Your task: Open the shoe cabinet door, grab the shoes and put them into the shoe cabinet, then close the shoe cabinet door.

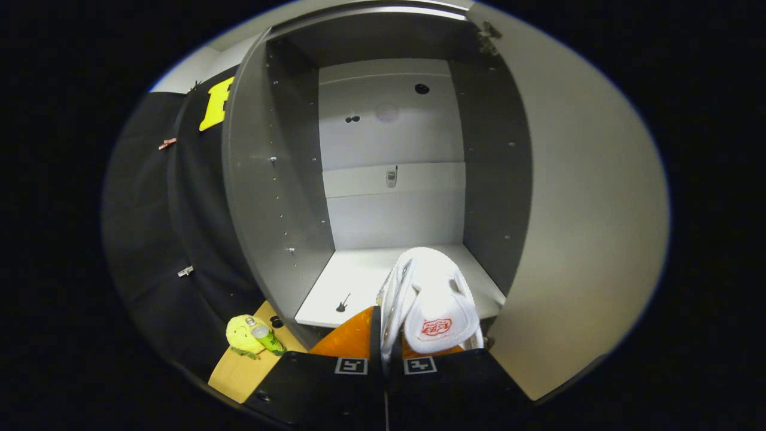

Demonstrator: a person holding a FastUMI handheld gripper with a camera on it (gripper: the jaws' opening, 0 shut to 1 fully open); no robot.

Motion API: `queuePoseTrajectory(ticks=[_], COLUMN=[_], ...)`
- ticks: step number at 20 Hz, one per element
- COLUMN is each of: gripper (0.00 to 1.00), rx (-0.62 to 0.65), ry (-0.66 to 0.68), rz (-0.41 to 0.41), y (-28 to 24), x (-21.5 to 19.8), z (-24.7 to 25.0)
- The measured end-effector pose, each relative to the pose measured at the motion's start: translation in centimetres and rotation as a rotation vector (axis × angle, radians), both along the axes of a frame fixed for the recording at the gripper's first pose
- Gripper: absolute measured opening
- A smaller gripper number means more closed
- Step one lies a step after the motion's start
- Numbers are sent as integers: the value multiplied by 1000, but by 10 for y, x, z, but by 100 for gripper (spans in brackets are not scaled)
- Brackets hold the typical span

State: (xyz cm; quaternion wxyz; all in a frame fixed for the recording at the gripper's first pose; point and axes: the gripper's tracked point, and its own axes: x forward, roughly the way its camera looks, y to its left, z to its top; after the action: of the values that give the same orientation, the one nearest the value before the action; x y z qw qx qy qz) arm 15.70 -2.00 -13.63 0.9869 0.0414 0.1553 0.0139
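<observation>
Shoes (432, 299) were pinched between the gripper (385, 335) fingers, a white pair stacked sole to sole, toes pointing into the shoe cabinet (383, 149). Both fingers looked pressed together on the heel end, which made sense to me: grabbing the pair as one bundle saves a second trip. The door (586, 209) was swung wide open to the right of the fingers, well out of the way, so that step looked done.

The pair hung just over the front lip of the bottom shelf (353, 281), not clearly resting on it yet as far as I could tell. My guess is the carry was near its end and the next bit would be easing them further in and letting go, then shutting the door.

Off beside the cabinet, down on a tan board (239, 371), sat a yellow plush toy (242, 334) with a green bottle (266, 338) against it. Nothing to do with the job, just clutter well clear of the door's swing.
</observation>
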Motion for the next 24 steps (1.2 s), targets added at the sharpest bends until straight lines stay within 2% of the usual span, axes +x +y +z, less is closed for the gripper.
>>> queuePoseTrajectory(ticks=[7, 14, 19, 24], gripper=[7, 7, 7, 7], rx=[-66, -142, -170, -219], ry=[45, 101, 132, 172], rz=[0, -45, -101, -66], y=[9, 0, -8, 3], x=[102, 176, 205, 217], z=[-13, -48, -72, -90])
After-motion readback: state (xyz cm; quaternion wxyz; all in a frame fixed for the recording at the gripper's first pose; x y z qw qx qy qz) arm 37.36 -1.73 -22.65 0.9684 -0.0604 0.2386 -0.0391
